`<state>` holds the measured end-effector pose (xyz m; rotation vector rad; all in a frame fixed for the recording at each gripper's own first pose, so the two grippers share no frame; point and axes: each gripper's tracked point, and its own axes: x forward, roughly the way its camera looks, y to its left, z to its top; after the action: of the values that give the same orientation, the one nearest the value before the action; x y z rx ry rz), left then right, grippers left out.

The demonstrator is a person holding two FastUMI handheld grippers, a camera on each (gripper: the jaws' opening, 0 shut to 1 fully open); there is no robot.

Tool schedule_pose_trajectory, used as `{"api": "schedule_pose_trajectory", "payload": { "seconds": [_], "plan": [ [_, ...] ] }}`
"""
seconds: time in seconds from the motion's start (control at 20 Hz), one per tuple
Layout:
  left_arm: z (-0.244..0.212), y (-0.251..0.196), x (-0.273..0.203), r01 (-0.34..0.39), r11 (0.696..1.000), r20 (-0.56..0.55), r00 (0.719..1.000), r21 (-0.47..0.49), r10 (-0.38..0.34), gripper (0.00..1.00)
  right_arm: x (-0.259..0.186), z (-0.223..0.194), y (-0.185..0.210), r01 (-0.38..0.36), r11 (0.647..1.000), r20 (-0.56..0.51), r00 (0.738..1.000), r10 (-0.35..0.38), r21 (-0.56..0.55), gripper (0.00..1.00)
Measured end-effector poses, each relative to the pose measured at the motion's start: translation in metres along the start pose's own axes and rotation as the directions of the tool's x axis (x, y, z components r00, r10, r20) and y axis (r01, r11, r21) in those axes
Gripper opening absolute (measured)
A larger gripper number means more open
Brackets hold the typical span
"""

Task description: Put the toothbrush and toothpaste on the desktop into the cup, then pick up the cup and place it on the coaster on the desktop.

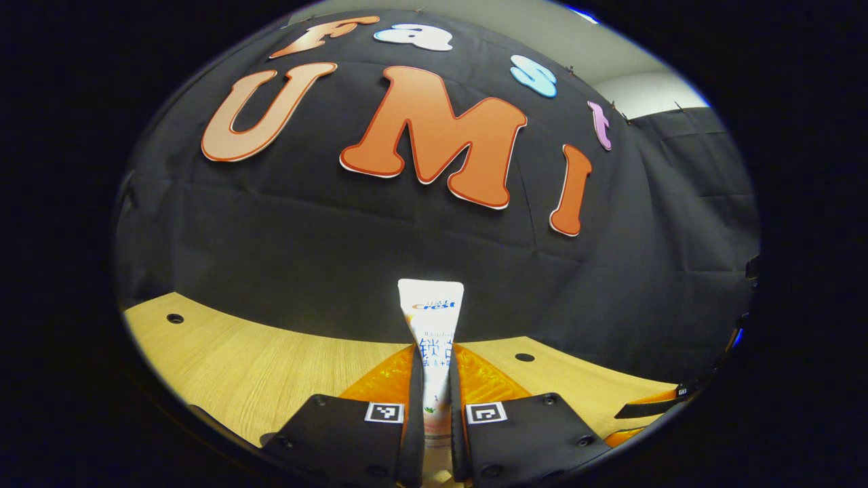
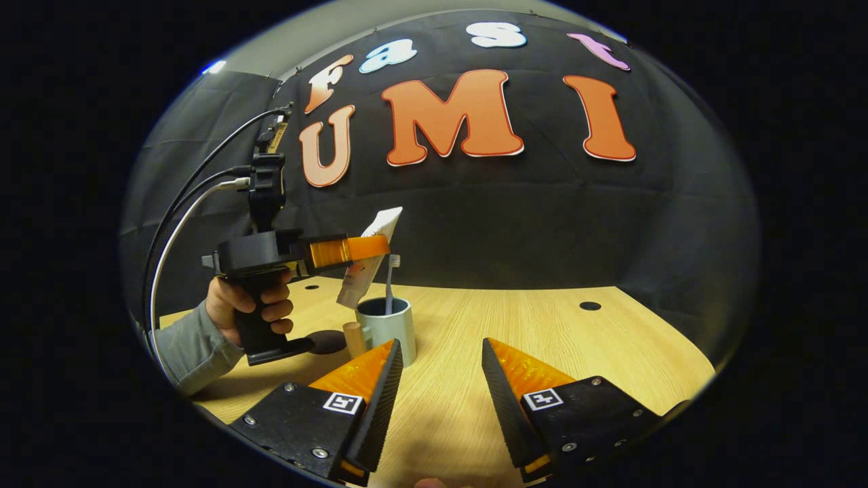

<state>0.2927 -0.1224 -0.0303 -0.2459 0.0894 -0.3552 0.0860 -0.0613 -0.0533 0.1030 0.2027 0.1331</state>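
Pale wood desktop [image 2: 515, 325] runs back to the booth wall, with small round holes in its surface. On it, left of centre in the right gripper view, stands the cup [image 2: 386, 328], light-coloured and cylindrical, a stubby wooden handle on its left side. A dark round patch on the wood just left of the cup, partly behind the left tool's grip, is probably the coaster [image 2: 327, 341]; cannot confirm.

Left gripper [image 2: 380, 247], held in a hand [image 2: 252, 308] with a grey sleeve, hangs above and just left of the cup. Its fingers are clamped on the toothpaste [image 1: 432, 339], which stands upright between them in the left gripper view. From the right gripper view the tube is tilted, lower end pointing down toward the cup's rim; whether it has entered the mouth cannot be told.

Right gripper [image 2: 441, 379] is wide apart and carrying nothing, low over the desktop near the cup.

Toothbrush [image 2: 390, 285] already stands in the cup, head up, close to the tube.

Judgement: step in hand is dropping the toothpaste in. Centre the tube's lower end over the mouth, clear of the toothbrush, lower until it is well inside, then let go; releasing high risks tipping the cup.
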Motion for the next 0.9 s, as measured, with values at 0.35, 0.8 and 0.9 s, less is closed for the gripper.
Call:
{"api": "schedule_pose_trajectory", "payload": {
  "seconds": [0.35,0.8,0.9],
  "plan": [
    [-0.004,-0.004,0.015,0.026,1.000,0.031,0.999,-0.014,-0.026,0.19,-0.001,0.001,-0.001,0.009,1.000,-0.004,1.000,-0.009,0.016,0.72],
    [-0.033,-0.005,0.027,0.029,1.000,-0.017,0.999,-0.011,-0.029,0.20,-0.003,0.006,-0.001,0.014,1.000,0.018,1.000,-0.015,0.017,0.71],
    [-0.038,-0.005,0.025,0.031,0.999,-0.030,0.999,-0.007,-0.031,0.22,-0.004,0.009,0.000,0.017,1.000,0.021,1.000,-0.017,0.014,0.71]
  ]
}}
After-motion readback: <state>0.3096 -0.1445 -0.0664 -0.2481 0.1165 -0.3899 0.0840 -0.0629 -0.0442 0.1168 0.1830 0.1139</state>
